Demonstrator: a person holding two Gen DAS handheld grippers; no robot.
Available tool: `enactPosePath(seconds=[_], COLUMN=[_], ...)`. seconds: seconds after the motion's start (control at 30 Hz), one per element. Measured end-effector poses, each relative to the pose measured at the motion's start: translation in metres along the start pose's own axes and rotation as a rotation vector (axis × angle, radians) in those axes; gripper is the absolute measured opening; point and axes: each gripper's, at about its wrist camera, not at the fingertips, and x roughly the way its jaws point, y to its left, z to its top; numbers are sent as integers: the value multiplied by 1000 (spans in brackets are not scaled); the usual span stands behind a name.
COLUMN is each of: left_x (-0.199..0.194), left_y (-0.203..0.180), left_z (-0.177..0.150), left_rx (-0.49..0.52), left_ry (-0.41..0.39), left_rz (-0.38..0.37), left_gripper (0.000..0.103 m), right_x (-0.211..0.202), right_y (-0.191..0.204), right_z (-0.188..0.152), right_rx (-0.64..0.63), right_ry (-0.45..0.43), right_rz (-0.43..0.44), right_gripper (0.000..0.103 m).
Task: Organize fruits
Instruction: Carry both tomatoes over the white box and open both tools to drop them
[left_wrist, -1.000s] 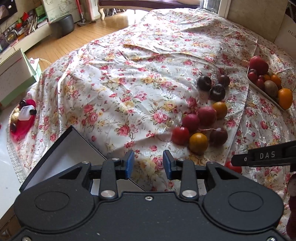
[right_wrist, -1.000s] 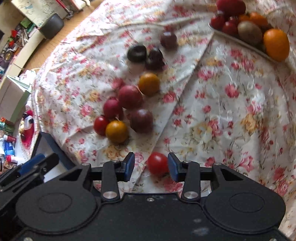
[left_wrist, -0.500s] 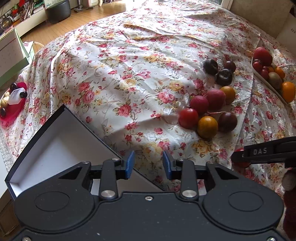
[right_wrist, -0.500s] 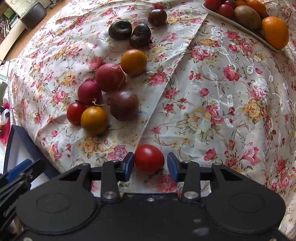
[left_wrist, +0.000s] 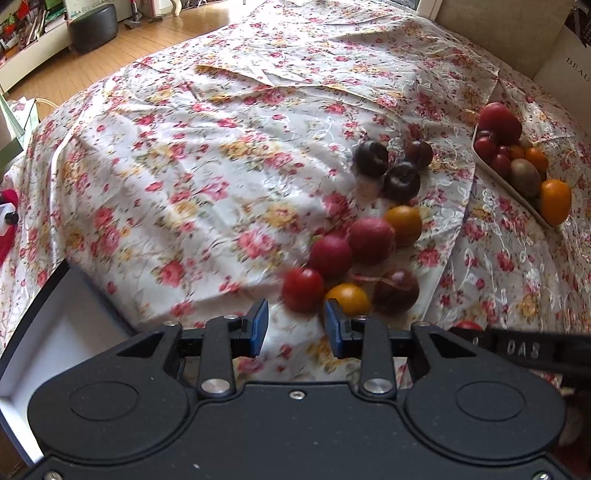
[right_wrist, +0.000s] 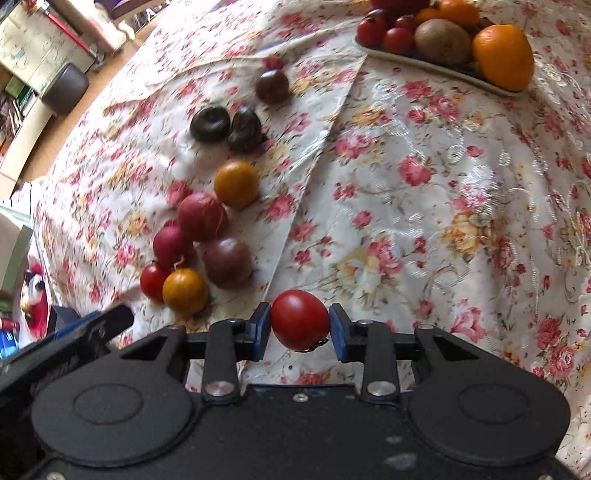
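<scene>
One red tomato (right_wrist: 300, 319) clamped in right hand-held gripper (right_wrist: 300, 330); left hand-held gripper (left_wrist: 295, 326) apart, empty.

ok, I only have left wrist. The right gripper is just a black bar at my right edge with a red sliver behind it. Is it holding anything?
Observer: Yes. The right wrist view shows the right gripper shut on a round red tomato, both blue pads touching it.
Operator: Stem orientation?
Observer: A small dark stem pokes out at its underside, nearer the right pad.
Operator: What's ahead of it?
Observer: Floral tablecloth straight ahead, and the white oval dish of fruit beyond, up-right.
</scene>
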Motion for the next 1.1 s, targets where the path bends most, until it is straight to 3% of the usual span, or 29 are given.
enactPosePath(seconds=[0.2,0.6,0.77,0.87,1.1], left_x=[18,43,51,68,58], left_y=[-26,-53,-57,-58,-50], left_z=[-2,2,4,5,9], left_rx=[36,78,59,33,-9], left_ry=[40,50,54,99,82], left_rz=[-35,83,85,84,50], left_gripper=[43,45,46,47,46], right_x=[-6,-16,-16,-17,-10], right_y=[-13,-22,-21,-22,-22], right_z=[3,3,3,3,3], right_rx=[44,66,70,73,68], right_ry=[1,-34,-39,-47,-31], right_rz=[39,48,45,39,36], right_gripper=[35,35,35,35,35])
